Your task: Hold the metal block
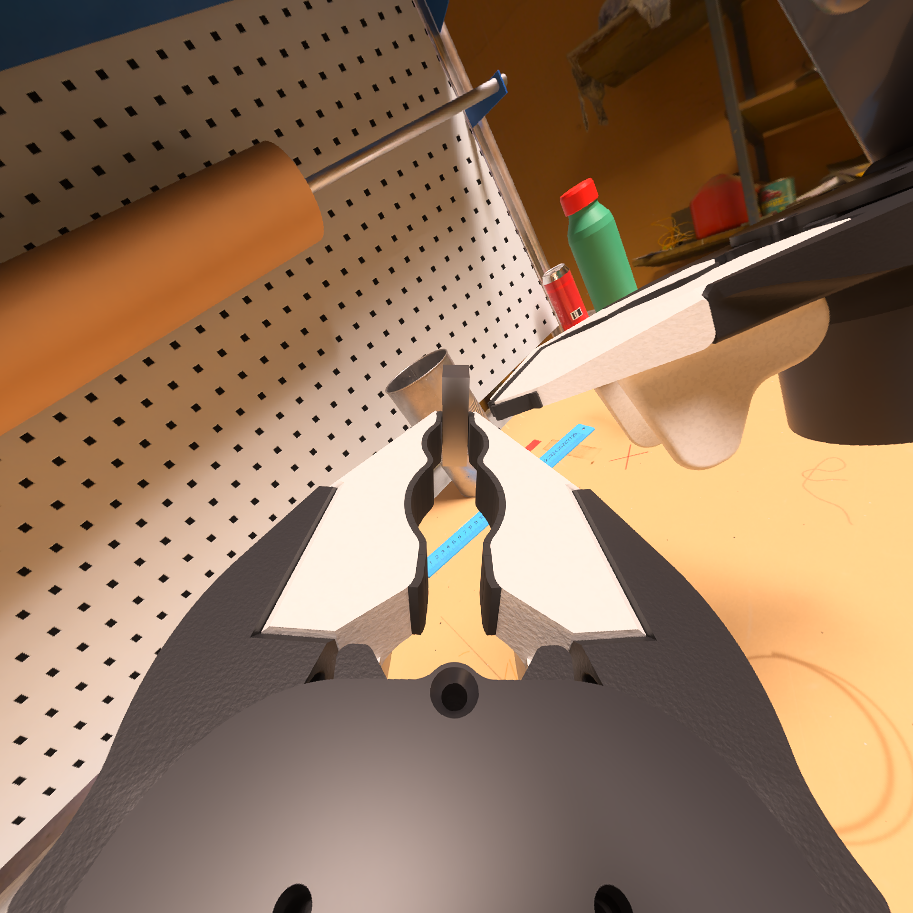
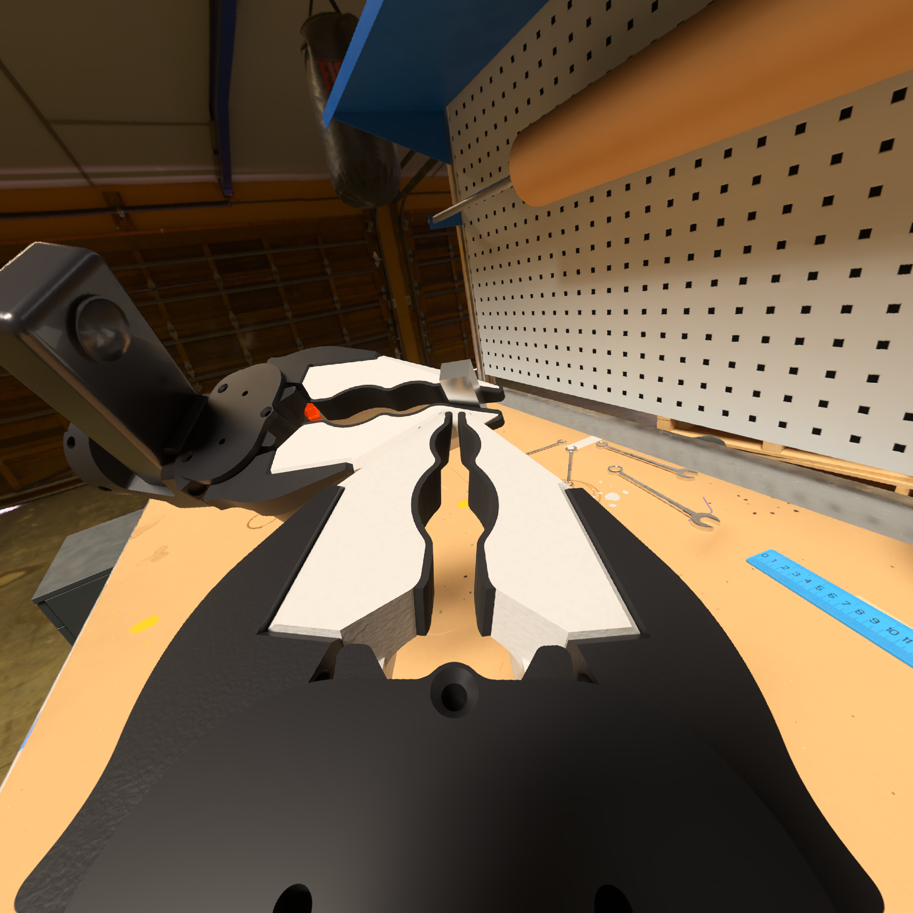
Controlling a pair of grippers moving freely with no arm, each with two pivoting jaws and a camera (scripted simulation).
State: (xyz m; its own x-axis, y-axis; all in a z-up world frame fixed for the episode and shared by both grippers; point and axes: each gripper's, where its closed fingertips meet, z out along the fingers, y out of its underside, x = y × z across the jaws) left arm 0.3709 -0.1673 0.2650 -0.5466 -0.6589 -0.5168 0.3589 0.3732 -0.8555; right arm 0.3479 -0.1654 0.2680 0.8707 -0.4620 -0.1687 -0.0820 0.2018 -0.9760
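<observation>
Metal block [image 1: 455, 415] stood upright, long axis vertical, clamped betw. left gripper [image 1: 455, 430] fingers near tips. Right gripper [image 2: 454, 420] nearly closed, empty, tips just beside block.

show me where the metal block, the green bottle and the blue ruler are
metal block [image 1: 455, 415], left wrist view, on its grey face between the left gripper's fingertips.
green bottle [image 1: 600, 257], left wrist view, on its green body below the red cap.
blue ruler [image 2: 835, 603], right wrist view, on its numbered top face.

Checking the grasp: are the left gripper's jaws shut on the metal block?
Shut on it: the left gripper pinches the metal block between its tips.
</observation>
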